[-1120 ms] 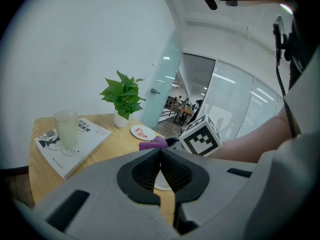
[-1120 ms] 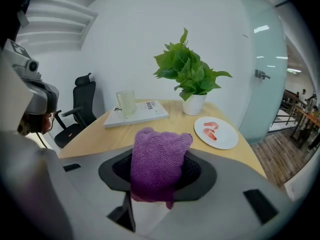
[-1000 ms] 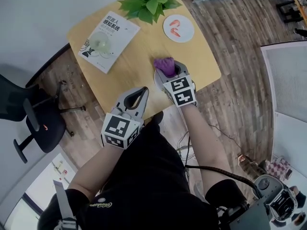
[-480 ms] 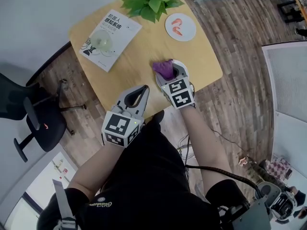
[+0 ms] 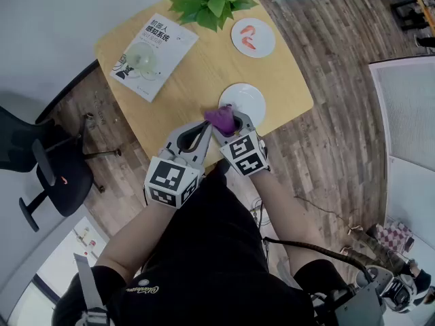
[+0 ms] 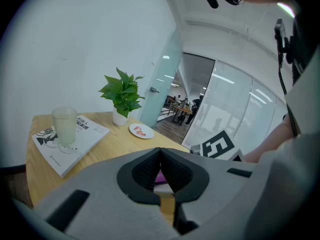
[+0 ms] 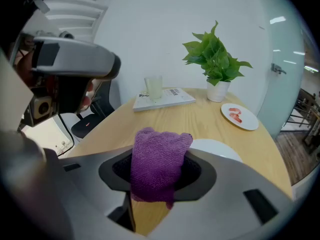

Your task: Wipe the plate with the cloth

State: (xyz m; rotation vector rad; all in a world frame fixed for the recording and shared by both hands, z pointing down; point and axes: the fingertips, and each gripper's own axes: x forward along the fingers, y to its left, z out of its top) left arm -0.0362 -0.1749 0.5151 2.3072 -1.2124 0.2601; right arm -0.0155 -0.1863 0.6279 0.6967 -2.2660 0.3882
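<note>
The cloth (image 7: 159, 164) sits clamped between the right gripper (image 7: 160, 176)'s fingers (image 7: 197, 171). It fills the gap between them, bulges up above their tips and hangs a little below. It is a purple knitted rag, bunched into a rounded wad. In the head view the cloth (image 5: 219, 119) is at the near left rim of the plate (image 5: 248, 100); whether it touches the rim cannot be told. The plate is white, round and bare, and lies flat on the worktop (image 5: 197, 73) near its front edge.

The left gripper (image 6: 160, 156) has its fingers (image 6: 175, 171) together with nothing between them. It is held just beside the right one at the worktop's near edge.

A second ago the right gripper (image 5: 224, 122) and cloth were over the plate, hiding most of it. The gripper has since drawn back toward the person, leaving the plate uncovered. The left gripper (image 5: 202, 131) has barely shifted.
</note>
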